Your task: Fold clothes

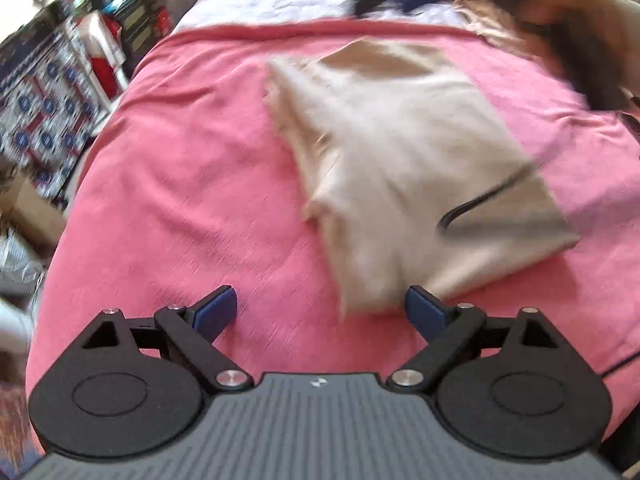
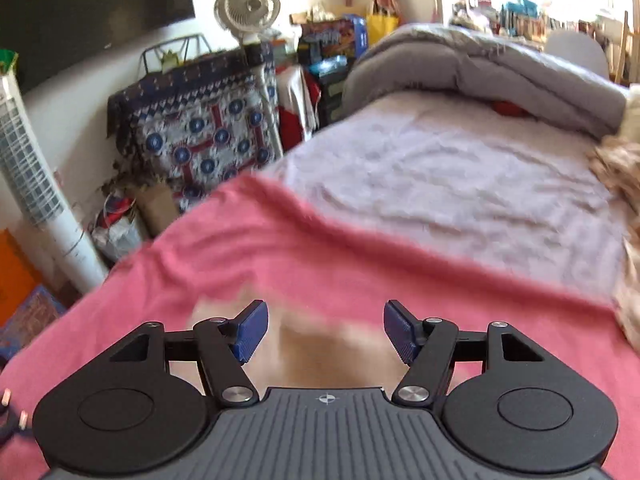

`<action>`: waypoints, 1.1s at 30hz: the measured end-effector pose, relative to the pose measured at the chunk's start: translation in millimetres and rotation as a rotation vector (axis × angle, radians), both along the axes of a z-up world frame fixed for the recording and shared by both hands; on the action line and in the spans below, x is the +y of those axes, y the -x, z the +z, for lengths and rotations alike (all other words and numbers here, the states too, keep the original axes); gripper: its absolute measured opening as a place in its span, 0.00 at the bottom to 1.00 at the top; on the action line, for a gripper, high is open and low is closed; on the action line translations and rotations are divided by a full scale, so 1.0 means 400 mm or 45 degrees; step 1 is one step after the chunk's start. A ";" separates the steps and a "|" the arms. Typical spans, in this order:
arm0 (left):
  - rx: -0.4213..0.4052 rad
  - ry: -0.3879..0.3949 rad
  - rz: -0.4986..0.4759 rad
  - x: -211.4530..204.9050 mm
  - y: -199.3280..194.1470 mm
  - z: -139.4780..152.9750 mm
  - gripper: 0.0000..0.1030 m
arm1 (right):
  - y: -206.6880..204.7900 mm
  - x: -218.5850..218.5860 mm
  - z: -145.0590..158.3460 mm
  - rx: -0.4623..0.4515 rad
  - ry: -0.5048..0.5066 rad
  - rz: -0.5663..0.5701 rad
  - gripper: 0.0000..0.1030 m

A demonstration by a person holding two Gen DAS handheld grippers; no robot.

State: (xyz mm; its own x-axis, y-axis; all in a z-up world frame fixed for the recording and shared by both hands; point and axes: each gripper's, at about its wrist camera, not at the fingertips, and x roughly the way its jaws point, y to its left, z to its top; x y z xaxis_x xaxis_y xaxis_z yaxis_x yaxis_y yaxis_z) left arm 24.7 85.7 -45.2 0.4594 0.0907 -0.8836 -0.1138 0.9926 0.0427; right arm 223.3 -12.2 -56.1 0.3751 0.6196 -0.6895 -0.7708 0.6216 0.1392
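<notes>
Lying folded on the pink blanket [image 1: 192, 184] — beige garment [image 1: 408, 168] (both tools spread, empty).

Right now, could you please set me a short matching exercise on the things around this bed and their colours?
Things:
1. folded garment
2. blanket
3. rolled duvet
4. desk fan

Colours:
A. grey
B. white
C. beige
D. pink

Pairs: 1-C, 2-D, 3-A, 4-B

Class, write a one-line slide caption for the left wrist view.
Open left gripper hovers by folded beige garment on pink blanket.
</notes>
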 end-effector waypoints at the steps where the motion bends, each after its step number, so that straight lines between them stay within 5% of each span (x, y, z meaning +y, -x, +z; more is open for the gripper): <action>1: 0.012 -0.024 0.007 0.005 0.006 0.000 0.91 | 0.019 -0.019 -0.006 0.015 0.033 0.036 0.63; 7: 0.032 -0.206 0.045 0.027 0.029 0.029 0.89 | 0.095 -0.037 -0.100 0.006 0.254 0.231 0.64; 10: -0.070 -0.286 -0.017 0.023 0.008 0.077 0.89 | 0.022 -0.037 -0.109 0.013 0.202 0.073 0.65; 12: -0.173 -0.273 -0.087 0.009 -0.018 0.112 0.90 | -0.018 -0.036 -0.089 -0.061 0.249 -0.128 0.65; 14: -0.227 -0.264 -0.145 -0.009 -0.052 0.121 0.91 | -0.052 -0.051 -0.065 -0.019 0.156 -0.189 0.65; 16: -0.210 -0.302 -0.184 -0.030 -0.090 0.094 0.91 | -0.061 -0.068 -0.045 0.103 -0.011 -0.132 0.65; 18: -0.126 -0.345 -0.198 -0.035 -0.120 0.037 0.91 | -0.045 -0.054 -0.048 0.196 -0.075 0.076 0.67; 21: -0.070 -0.303 -0.170 -0.002 -0.120 -0.019 0.91 | -0.004 -0.025 -0.090 0.150 0.085 0.341 0.71; 23: -0.067 -0.212 -0.099 0.040 -0.108 -0.019 0.94 | 0.018 -0.036 -0.138 -0.034 0.311 0.395 0.80; 26: -0.020 -0.178 0.002 0.094 -0.080 -0.009 0.96 | 0.002 -0.103 -0.133 -0.109 0.329 0.378 0.85; 29: 0.071 -0.394 0.034 0.109 -0.059 -0.005 0.94 | 0.008 -0.135 -0.091 -0.119 0.350 0.353 0.85; 33: -0.047 -0.407 -0.121 0.109 -0.049 0.066 0.92 | 0.113 -0.127 -0.052 -0.139 0.258 0.692 0.85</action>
